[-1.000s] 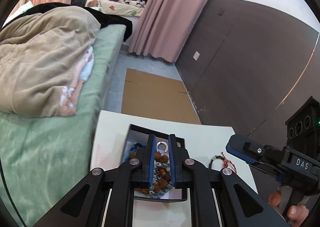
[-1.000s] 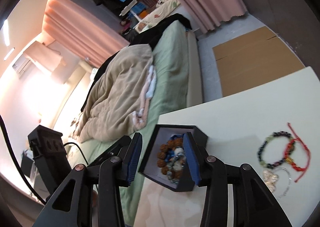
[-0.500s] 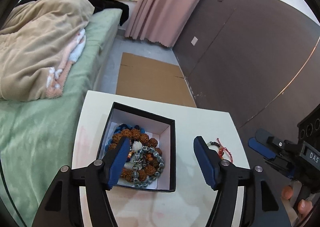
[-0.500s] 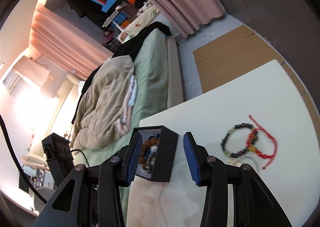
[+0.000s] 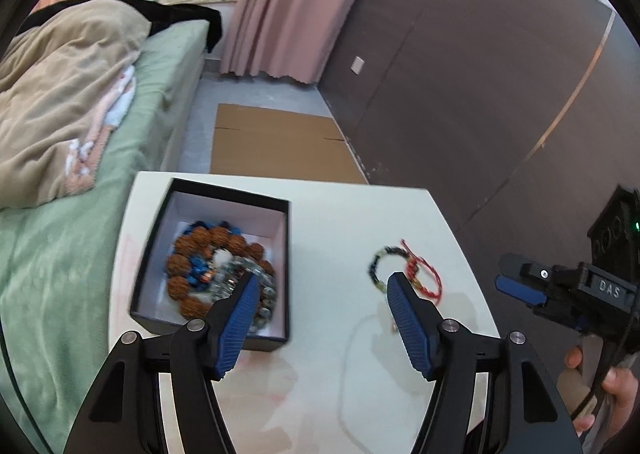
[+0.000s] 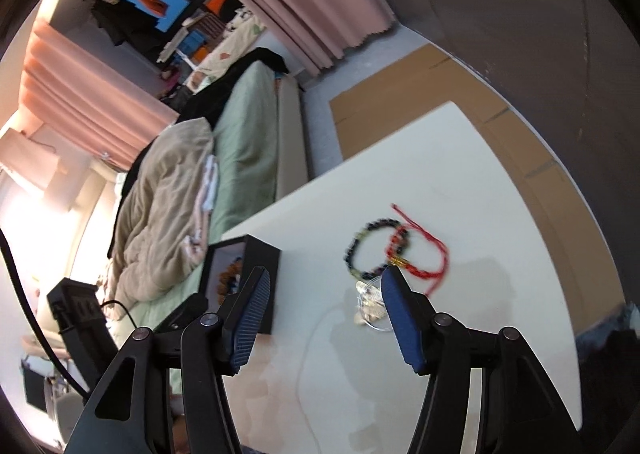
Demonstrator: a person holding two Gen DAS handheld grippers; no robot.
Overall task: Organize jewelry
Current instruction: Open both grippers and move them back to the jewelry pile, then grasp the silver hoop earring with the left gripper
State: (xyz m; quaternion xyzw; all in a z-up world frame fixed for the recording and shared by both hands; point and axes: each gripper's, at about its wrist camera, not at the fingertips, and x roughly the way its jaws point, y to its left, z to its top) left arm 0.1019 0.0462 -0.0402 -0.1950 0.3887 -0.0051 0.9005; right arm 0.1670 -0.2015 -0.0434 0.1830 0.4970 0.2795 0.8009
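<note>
1. Jewelry sits in two places on the white bench (image 5: pixel 328 221): a black box (image 5: pixel 218 246) on the left side, and loose pieces lying to its right.
2. Your left gripper (image 5: pixel 320 294) hangs above the bench with its jaws spread wide and nothing between them; one blue pad (image 5: pixel 236 328) overlaps the box's near right corner in the left wrist view, the other overlaps the loose pieces.
3. The box is open, white inside, and holds a ring of large brown beads (image 5: pixel 188 254) around a tangle of blue and grey-green beads (image 5: pixel 224 278).
4. To the right of the box, well apart from it, you have a dark multicoloured bead bracelet (image 6: pixel 362 250) and a red cord bracelet (image 6: pixel 424 254); the two overlap where they meet.
5. Just in front of those, a pale clear piece (image 6: pixel 370 304) rests on the bench, partly hidden by your right gripper's pad; what it is cannot be told.
6. Your right gripper (image 6: pixel 324 294) is also wide apart and holds nothing. In its own view it points at the bench between the box and the bracelets.
7. Your right hand (image 5: pixel 608 386) shows at the lower right edge of the left wrist view, wrapped around the handle.
8. Beyond the bench lie a green bed (image 5: pixel 80 221) with a beige blanket (image 5: pixel 60 101), and flat cardboard (image 5: pixel 276 145) on the floor.
</note>
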